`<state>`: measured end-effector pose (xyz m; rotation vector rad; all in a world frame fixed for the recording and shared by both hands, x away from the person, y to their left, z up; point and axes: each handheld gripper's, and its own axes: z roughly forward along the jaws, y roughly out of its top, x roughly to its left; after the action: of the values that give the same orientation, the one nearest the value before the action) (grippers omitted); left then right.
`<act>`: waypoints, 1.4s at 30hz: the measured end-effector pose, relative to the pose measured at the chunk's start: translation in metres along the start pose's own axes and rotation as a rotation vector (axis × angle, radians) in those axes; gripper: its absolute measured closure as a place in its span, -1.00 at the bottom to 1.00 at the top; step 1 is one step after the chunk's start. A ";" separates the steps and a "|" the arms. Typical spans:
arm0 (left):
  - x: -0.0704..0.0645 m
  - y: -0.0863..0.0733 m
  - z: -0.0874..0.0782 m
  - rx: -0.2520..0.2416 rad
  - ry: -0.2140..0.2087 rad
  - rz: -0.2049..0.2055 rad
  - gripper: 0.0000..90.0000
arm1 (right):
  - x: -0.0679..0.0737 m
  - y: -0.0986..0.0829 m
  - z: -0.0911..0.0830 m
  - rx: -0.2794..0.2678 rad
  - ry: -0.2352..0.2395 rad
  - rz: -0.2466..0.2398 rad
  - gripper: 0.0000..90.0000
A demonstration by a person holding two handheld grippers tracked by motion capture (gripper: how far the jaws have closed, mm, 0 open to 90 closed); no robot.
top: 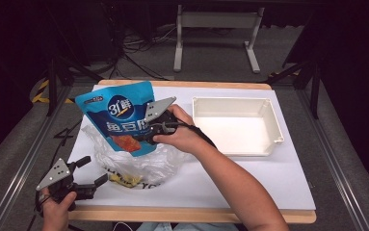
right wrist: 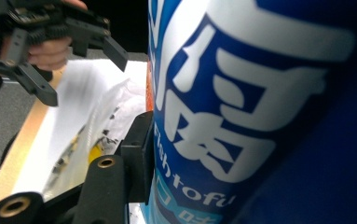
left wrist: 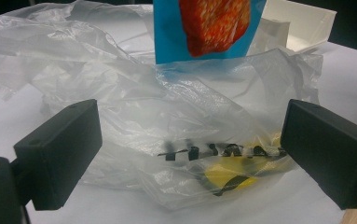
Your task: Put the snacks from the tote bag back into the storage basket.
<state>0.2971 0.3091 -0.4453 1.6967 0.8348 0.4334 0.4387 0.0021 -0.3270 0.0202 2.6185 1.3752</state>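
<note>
A blue snack pouch (top: 117, 115) with white lettering and an orange food picture is held upright above a crumpled clear plastic bag (top: 138, 161). My right gripper (top: 148, 129) is shut on the pouch's right edge; in the right gripper view the pouch (right wrist: 241, 112) presses against one jaw. My left gripper (top: 91, 171) stands open at the table's front left, just left of the bag. In the left gripper view the bag (left wrist: 176, 121) lies between the spread jaws, with a yellow and black item (left wrist: 225, 177) inside, and the pouch's lower end (left wrist: 209, 28) hangs above.
A white rectangular tray (top: 274, 126) sits at the right on the white table sheet (top: 269, 178). The wooden table edge (top: 191, 215) runs along the front. A table frame and cables stand on the floor beyond.
</note>
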 end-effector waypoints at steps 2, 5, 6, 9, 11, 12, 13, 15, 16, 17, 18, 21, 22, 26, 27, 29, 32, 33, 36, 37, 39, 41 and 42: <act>0.000 0.000 0.000 -0.001 0.000 0.000 -0.86 | 0.000 0.004 -0.004 -0.010 -0.004 0.000 0.14; 0.000 0.000 0.000 0.000 0.000 0.001 -0.86 | 0.000 0.007 -0.008 -0.016 -0.010 -0.002 0.14; 0.000 0.000 0.000 -0.001 0.000 0.001 -0.86 | -0.001 0.010 -0.011 -0.018 -0.008 -0.003 0.14; 0.000 0.000 0.000 -0.001 -0.001 0.001 -0.86 | -0.002 0.015 -0.017 -0.026 -0.013 -0.003 0.14; 0.000 0.000 0.000 -0.001 0.000 0.001 -0.86 | -0.002 0.017 -0.021 -0.036 -0.013 -0.002 0.14; 0.000 0.000 0.000 -0.001 0.000 0.001 -0.86 | -0.003 0.019 -0.023 -0.041 -0.015 0.001 0.14; 0.000 0.000 0.000 -0.008 -0.001 -0.001 -0.86 | -0.003 0.020 -0.025 -0.045 -0.016 0.001 0.14; 0.000 0.000 0.000 -0.007 -0.001 0.000 -0.86 | -0.003 0.022 -0.029 -0.056 -0.017 -0.001 0.14; 0.000 0.000 0.000 -0.006 -0.001 0.000 -0.86 | -0.004 0.023 -0.031 -0.061 -0.016 -0.002 0.14; 0.000 0.000 0.000 -0.007 -0.001 0.000 -0.86 | -0.004 0.023 -0.033 -0.068 -0.017 0.000 0.14; 0.000 0.000 0.000 -0.007 -0.001 0.000 -0.86 | -0.005 0.024 -0.035 -0.074 -0.018 0.001 0.14; 0.000 0.000 0.000 -0.007 -0.001 0.000 -0.86 | -0.006 0.026 -0.040 -0.086 -0.026 -0.002 0.14; 0.000 0.000 0.000 -0.006 -0.001 0.000 -0.86 | -0.006 0.026 -0.041 -0.091 -0.028 -0.001 0.14; 0.000 0.000 0.000 -0.001 0.000 0.002 -0.86 | -0.006 0.027 -0.047 -0.101 -0.035 -0.008 0.14; 0.000 0.000 0.000 -0.006 0.000 0.001 -0.86 | -0.006 0.027 -0.048 -0.103 -0.034 -0.006 0.14; 0.000 0.000 0.000 -0.006 0.000 0.001 -0.86 | -0.007 0.027 -0.051 -0.100 -0.038 -0.008 0.14; 0.000 0.000 0.000 -0.005 -0.001 0.002 -0.86 | -0.007 0.026 -0.054 -0.094 -0.047 -0.010 0.14; 0.000 0.000 0.000 -0.005 -0.001 0.002 -0.86 | -0.007 0.025 -0.055 -0.096 -0.046 -0.011 0.14; 0.000 0.000 0.000 -0.006 0.000 0.001 -0.86 | -0.008 0.024 -0.059 -0.094 -0.051 -0.009 0.14; 0.000 0.000 0.000 -0.005 0.000 0.002 -0.86 | -0.008 0.023 -0.061 -0.096 -0.055 -0.007 0.14; 0.000 0.000 0.000 0.001 0.001 0.003 -0.86 | -0.009 0.021 -0.066 -0.094 -0.064 -0.007 0.14; 0.000 0.000 0.001 -0.007 0.001 0.002 -0.86 | -0.011 0.017 -0.073 -0.094 -0.071 -0.005 0.14; 0.000 0.000 0.001 -0.007 0.001 0.002 -0.86 | -0.011 0.015 -0.076 -0.097 -0.079 -0.002 0.14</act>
<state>0.2975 0.3082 -0.4458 1.6911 0.8316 0.4376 0.4358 -0.0525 -0.2704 0.0569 2.4844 1.4686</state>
